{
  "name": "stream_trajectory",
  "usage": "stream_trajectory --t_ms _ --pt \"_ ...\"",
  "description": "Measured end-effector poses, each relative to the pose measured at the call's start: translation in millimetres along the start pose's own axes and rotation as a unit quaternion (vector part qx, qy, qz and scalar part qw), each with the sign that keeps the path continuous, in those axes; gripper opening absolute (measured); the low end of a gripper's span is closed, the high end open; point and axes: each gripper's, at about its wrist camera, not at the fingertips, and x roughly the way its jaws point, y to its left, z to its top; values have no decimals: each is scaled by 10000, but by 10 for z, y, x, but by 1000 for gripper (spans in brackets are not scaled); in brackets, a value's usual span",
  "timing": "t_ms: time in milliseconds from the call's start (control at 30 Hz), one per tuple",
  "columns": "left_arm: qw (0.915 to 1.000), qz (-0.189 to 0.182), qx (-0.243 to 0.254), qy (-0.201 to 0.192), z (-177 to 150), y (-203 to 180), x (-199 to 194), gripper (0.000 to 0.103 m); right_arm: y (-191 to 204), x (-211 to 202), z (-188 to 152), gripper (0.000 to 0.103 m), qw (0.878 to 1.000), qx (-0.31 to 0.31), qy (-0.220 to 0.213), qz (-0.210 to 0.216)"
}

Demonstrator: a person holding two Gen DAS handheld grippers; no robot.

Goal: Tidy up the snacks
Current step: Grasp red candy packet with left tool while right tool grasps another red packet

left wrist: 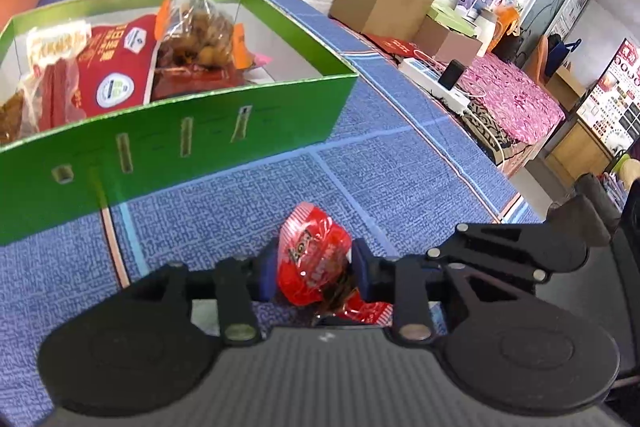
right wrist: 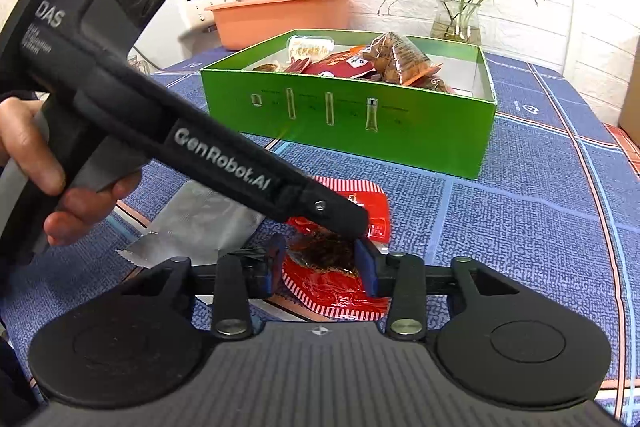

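**Red snack packet pinched between two grippers**

Red crinkly foil snack packet (left wrist: pixel 316 259) lies on the blue patterned tablecloth (left wrist: pixel 400 179), in front of the green cardboard box (left wrist: pixel 168 147) already holding other snacks. The left gripper (left wrist: pixel 316 267) is clenched on the packet's bunched end. The right gripper (right wrist: pixel 322 267) straddles the packet's other end, blue pads at its sides; whether they press is unclear. The box lies straight ahead of both. A silver foil pouch (right wrist: pixel 200 223) rests beside the packet. A white brick wall stands behind.
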Motion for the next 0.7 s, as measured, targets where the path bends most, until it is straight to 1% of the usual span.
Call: stream_trajectory --t_ms 167,333,367,400,433,500,533,600,633,667,700 --pt "9998 -40 6 -202 -40 -22 -90 29 39 -8 10 60 9999 20 -141 -46" --pt "9986 -201 -104 -472 -88 -13 -259 29 106 -74 36 57 9986 -95 -490 -198" --pt "9983 -223 -92 -525 -95 -27 -293 29 121 -85 48 55 9981 -128 -556 -225" --pt "9981 -219 -67 -565 -101 -43 -324 27 128 -80 68 43 9977 -151 -622 -226" --pt "9976 -182 -51 -660 -104 -54 -359 27 138 -75 85 39 9973 -164 -649 -289" --pt "9971 -157 -92 -738 -89 -43 -395 27 125 -47 117 34 9967 -214 -732 -279" --pt "9968 -158 -137 -776 -81 -22 -396 27 123 -31 128 33 9967 -226 -733 -272" --pt "9969 -61 -299 -724 -60 60 -345 27 95 22 163 33 9974 -139 -671 -228" --pt "9966 -19 -447 -687 -48 113 -308 27 77 47 168 36 9977 -68 -629 -252" --pt "9962 -27 -609 -624 -32 173 -269 27 62 42 175 43 9976 29 -624 -305" --pt "9948 -70 -802 -616 -18 239 -250 27 48 36 167 54 9972 91 -642 -371"
